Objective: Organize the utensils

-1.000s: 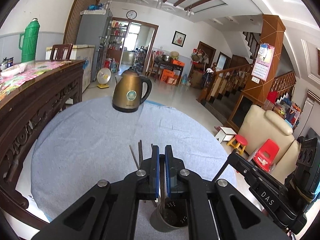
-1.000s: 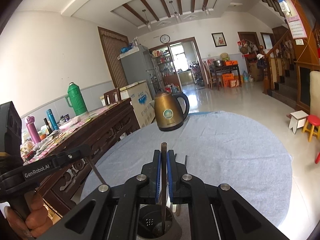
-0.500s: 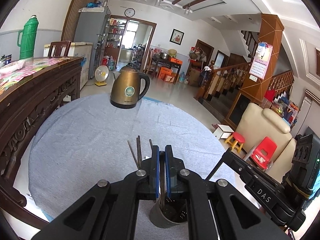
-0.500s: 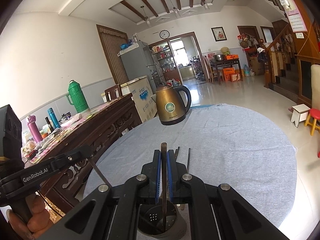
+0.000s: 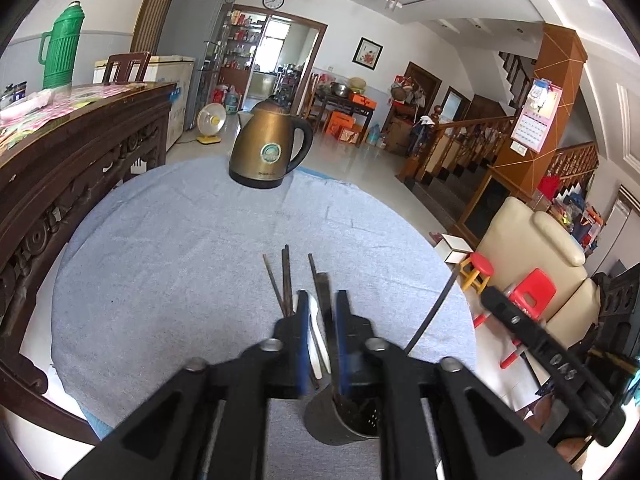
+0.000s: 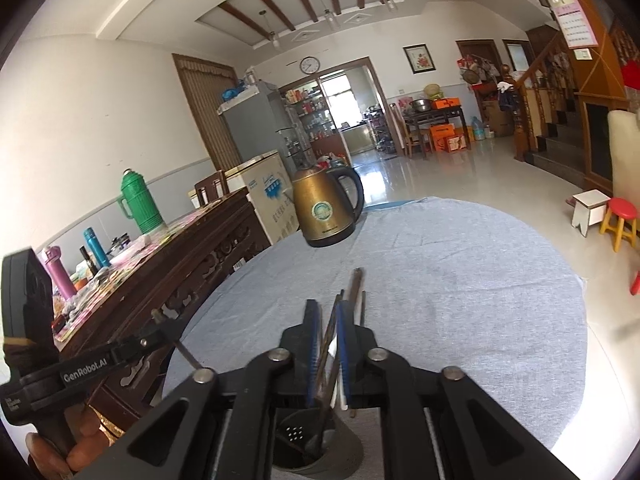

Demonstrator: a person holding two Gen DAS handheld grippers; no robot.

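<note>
holder: dark perforated metal cup (image 5: pixel 340 420) sat right under both grippers at 6 o'clock, standing on the cloth, and it already had chopsticks leaning in it

left gripper: the left gripper (image 5: pixel 322 332) was over the cup with its jaws opening; a dark chopstick (image 5: pixel 323 300) and a pale utensil handle (image 5: pixel 318 344) stood in the gap, and as far as I could see the blue pads weren't pressing on either

right gripper: the right gripper (image 6: pixel 326 344) was above the same cup (image 6: pixel 316 448), jaws opening too; a brown chopstick (image 6: pixel 354 292) leaned through the gap and looked loose, top end poking out toward 12 o'clock

other chopsticks: a few more dark sticks (image 5: pixel 280 276) stuck up just at 11 o'clock of the left gripper's tips, lower ends hidden behind the fingers

hand: a person's fingers (image 6: pixel 52 448) wrapped the left gripper's handle, way down at 8 o'clock in the right wrist view

cloth: grey-blue tablecloth (image 5: pixel 180 248) covered the round table

kettle: bronze electric kettle (image 5: pixel 269 148) stood upright at the far edge of the cloth, 12 o'clock, well apart from the cup

sideboard: dark carved wood cabinet (image 5: pixel 72 148) ran along 9 to 10 o'clock, green thermos (image 5: pixel 60 46) on top
</note>
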